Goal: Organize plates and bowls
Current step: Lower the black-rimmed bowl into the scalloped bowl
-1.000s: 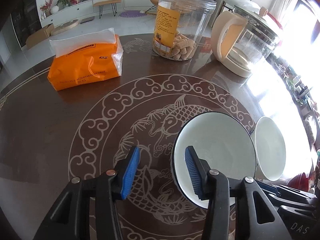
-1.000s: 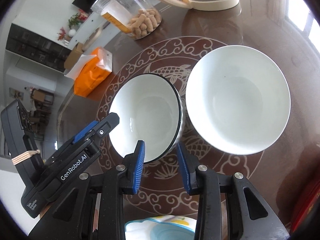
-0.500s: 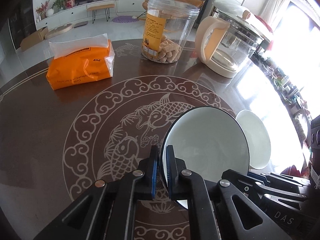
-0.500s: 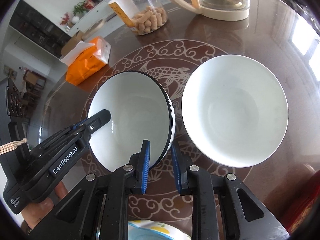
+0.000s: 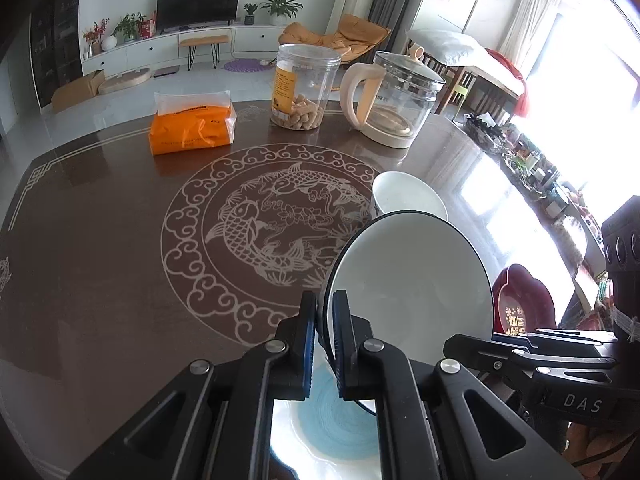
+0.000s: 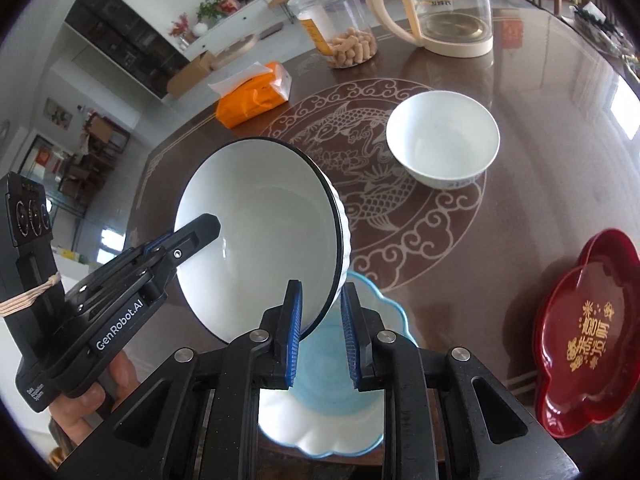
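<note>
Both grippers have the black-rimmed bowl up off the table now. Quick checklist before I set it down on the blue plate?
1. Left gripper clamped on the black-rimmed bowl rim: ok.
2. Right gripper pads on the rim: ok, jaws just closed.
3. Bowl level: not ok, tilted.
4. Blue plate below, top bare: ok.
5. White bowl apart: ok.
6. Red tray clear of path: ok.

Right wrist view: rimmed bowl (image 6: 260, 236) at frame centre, above the scalloped plate (image 6: 340, 412) at bottom centre. Plain bowl (image 6: 443, 145) stands on the table (image 6: 540, 120) at upper right; lacquer tray (image 6: 588, 332) at right edge. Tissue pack (image 6: 254, 94), snack jar (image 6: 340, 28) and kettle (image 6: 444, 4) line the top.
</note>
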